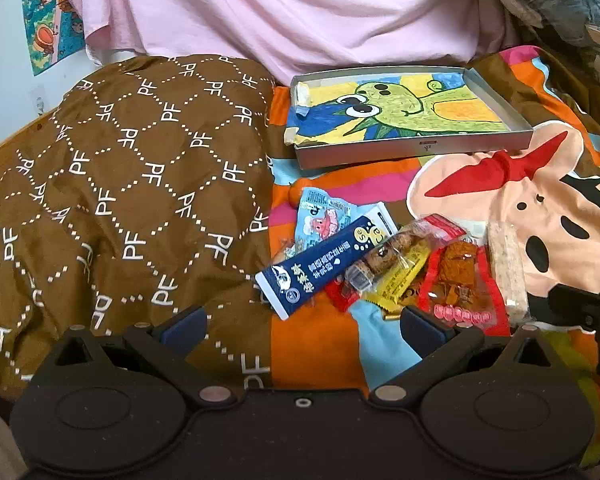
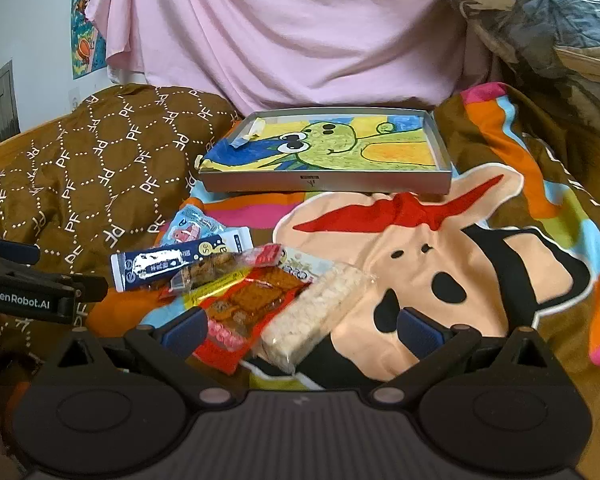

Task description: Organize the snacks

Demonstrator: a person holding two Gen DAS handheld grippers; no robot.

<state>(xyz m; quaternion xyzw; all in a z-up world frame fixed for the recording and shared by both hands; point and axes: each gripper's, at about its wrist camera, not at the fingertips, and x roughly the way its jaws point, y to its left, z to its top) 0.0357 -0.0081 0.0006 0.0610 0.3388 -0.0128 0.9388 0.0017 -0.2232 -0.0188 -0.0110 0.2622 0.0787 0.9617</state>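
Blue pads on black fingers: both claws spread wide, nothing between the pads. Left gripper (image 1: 304, 330) hovers over the near edge of the snack heap; its right pad sits just by the red packet's pink-printed end, contact not certain. Right gripper (image 2: 302, 332) also gapes, with the red spicy-strip packet (image 2: 240, 312) and the puffed rice bar (image 2: 312, 312) lying in the gap between its pads; neither is clamped. In the right wrist view the left gripper's body shows at the left edge, lettered "GenRobot.AI".

Snack heap, all on the bedspread, overlapping:
- navy stick pack (image 1: 324, 264), white ends, Chinese characters not legible; letters "se" and "ca" on the far end.
- clear sleeve of small round biscuits (image 1: 384, 256) across a yellow wrapper (image 1: 404, 280).
- red spicy-strip packet in the left view (image 1: 460, 280), beside the rice bar (image 1: 506, 268).
- light blue pouch (image 1: 320, 220) with a red cartoon figure, tucked under the navy pack.

Beyond the heap, apart from it: shallow silver tin tray (image 1: 412, 152), lined with a crayon drawing of a green dinosaur; small mark on its front wall, unreadable.

Bedspread (image 1: 540, 208) striped in bright colours, with a large cartoon monkey face. Brown quilt (image 1: 120, 180) to the left, repeating "PF" in white. Pink sheet (image 1: 300, 12) hangs behind. Cartoon poster (image 1: 48, 20) on the wall.
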